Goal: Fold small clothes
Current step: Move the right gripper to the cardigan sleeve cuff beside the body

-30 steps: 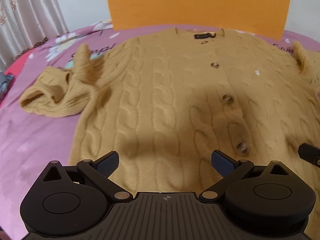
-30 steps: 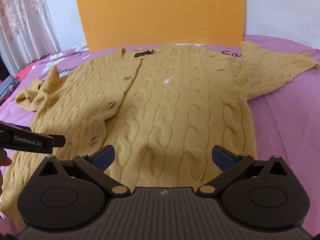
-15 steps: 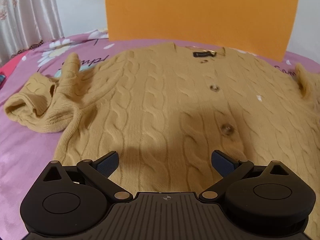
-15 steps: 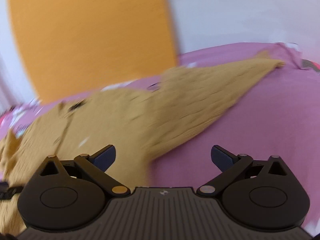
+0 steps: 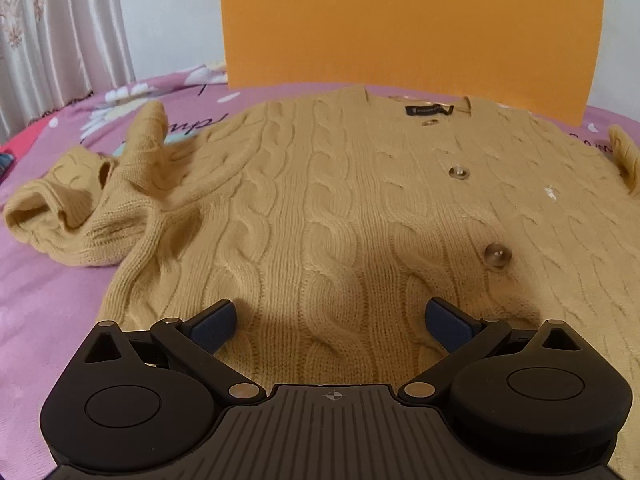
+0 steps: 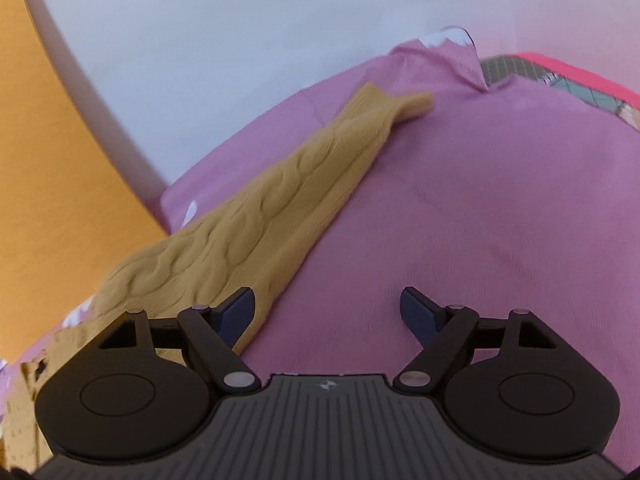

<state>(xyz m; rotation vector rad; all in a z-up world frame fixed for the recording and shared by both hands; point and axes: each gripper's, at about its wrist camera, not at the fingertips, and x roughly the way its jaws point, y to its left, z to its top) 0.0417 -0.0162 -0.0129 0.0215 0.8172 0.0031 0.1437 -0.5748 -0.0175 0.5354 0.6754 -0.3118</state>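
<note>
A mustard cable-knit cardigan (image 5: pixel 328 208) lies flat, front up, buttons closed, on a pink bedspread (image 5: pixel 36 296). Its left sleeve (image 5: pixel 80 208) is bunched up at the left. My left gripper (image 5: pixel 330 320) is open and empty, just above the cardigan's lower front. In the right wrist view the cardigan's right sleeve (image 6: pixel 288 196) stretches out straight toward the far right. My right gripper (image 6: pixel 328 312) is open and empty, over the bedspread (image 6: pixel 480 220) beside the sleeve's near part, its left finger (image 6: pixel 240 308) over the sleeve's edge.
An orange board (image 5: pixel 408 20) stands against the white wall behind the cardigan. A curtain (image 5: pixel 52 40) hangs at the far left. In the right wrist view a checked cloth (image 6: pixel 540 80) lies past the bedspread's far right corner.
My right gripper has swung right, from over the cardigan's body to its right sleeve. My left gripper has moved forward and lower over the cardigan's front. Both stay open.
</note>
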